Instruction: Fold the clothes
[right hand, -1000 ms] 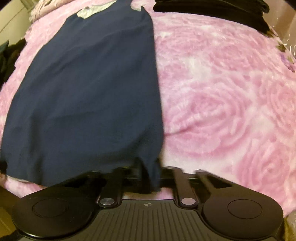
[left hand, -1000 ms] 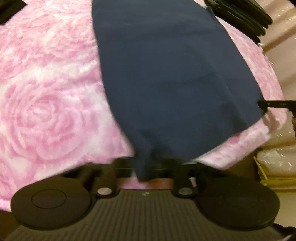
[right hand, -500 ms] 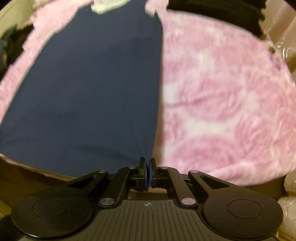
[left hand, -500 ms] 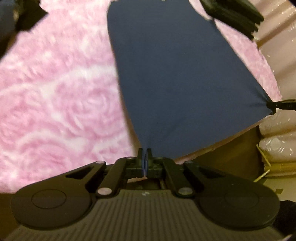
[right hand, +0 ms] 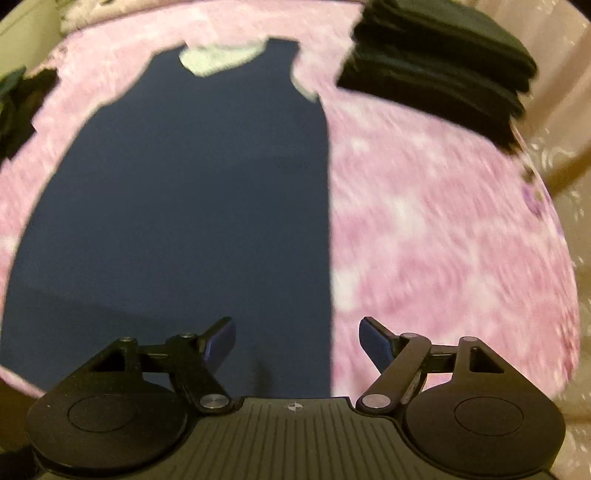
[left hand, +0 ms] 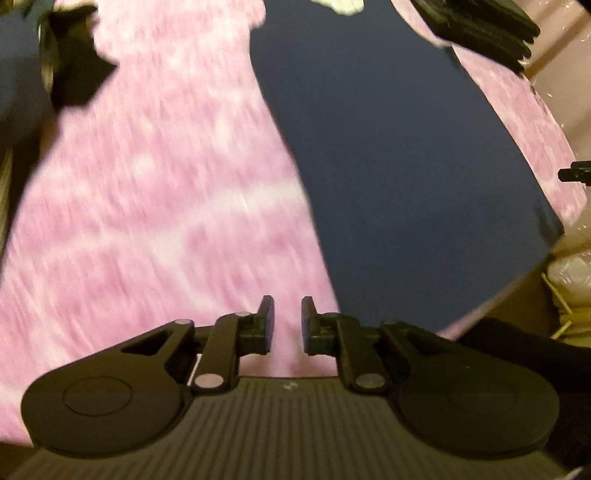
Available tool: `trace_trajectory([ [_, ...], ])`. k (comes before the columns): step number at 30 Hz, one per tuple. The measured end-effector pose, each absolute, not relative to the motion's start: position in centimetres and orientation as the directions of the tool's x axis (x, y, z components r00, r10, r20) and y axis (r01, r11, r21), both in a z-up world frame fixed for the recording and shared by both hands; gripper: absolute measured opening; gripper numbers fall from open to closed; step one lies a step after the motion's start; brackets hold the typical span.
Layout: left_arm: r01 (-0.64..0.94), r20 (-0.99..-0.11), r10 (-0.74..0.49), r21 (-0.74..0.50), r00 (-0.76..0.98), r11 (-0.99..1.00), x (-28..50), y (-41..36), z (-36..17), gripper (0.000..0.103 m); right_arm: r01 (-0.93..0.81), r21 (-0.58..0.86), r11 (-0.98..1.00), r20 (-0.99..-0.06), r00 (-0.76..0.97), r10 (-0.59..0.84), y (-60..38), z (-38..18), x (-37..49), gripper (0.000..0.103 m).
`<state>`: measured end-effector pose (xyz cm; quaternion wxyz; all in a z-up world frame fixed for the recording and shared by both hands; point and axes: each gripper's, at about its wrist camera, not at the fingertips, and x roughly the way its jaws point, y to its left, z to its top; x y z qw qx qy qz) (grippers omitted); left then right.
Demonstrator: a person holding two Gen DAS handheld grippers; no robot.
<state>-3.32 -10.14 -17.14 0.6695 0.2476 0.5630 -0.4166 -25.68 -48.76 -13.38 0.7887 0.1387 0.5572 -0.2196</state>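
Note:
A navy blue sleeveless garment (right hand: 192, 199) lies flat on a pink rose-patterned blanket (right hand: 436, 236), neckline at the far end with a pale lining showing. It also shows in the left wrist view (left hand: 399, 155). My left gripper (left hand: 284, 321) is open and empty, just off the garment's near left hem corner, over the blanket (left hand: 147, 206). My right gripper (right hand: 295, 339) is open wide and empty, above the garment's near right hem corner. The right gripper's tip (left hand: 576, 173) shows at the right edge of the left wrist view.
A stack of folded black clothes (right hand: 443, 62) sits at the far right corner of the blanket, also in the left wrist view (left hand: 480, 26). Dark clothing (left hand: 44, 70) lies at the far left. The bed edge and plastic-wrapped items (left hand: 569, 280) are at the right.
Both grippers were shut on the garment's hem corners and pulled it taut. Now both have opened and let go, and the garment lies flat.

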Motion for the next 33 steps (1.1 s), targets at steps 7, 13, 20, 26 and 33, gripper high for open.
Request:
trace_trajectory([
  [7,0.859,-0.93,-0.349,-0.084,0.115,0.505,1.5,-19.7,-15.1,0.017,0.346,0.051,0.937,-0.908,0.406,-0.101,-52.9,-13.9,-17.1,0.077],
  [13,0.895,-0.913,-0.367,-0.003,0.18,0.446,5.1,-29.2,-15.9,0.023,0.184,0.028,0.983,-0.88,0.47,-0.063,-58.9,-15.3,-8.8,0.076],
  [20,0.938,-0.889,-0.395,0.095,0.231,0.333,10.3,-39.2,-18.1,0.027,0.077,-0.023,0.997,-0.873,0.484,-0.057,-64.1,-17.3,-0.3,0.062],
  [26,0.955,-0.87,-0.418,0.172,0.262,0.241,14.7,-45.8,-21.8,0.029,0.086,-0.079,0.993,-0.87,0.48,-0.111,-67.7,-20.4,5.2,0.062],
  [33,0.955,-0.846,-0.455,0.188,0.276,0.231,20.1,-51.2,-25.1,0.036,0.055,-0.143,0.988,-0.855,0.496,-0.151,-71.9,-23.2,11.5,0.062],
])
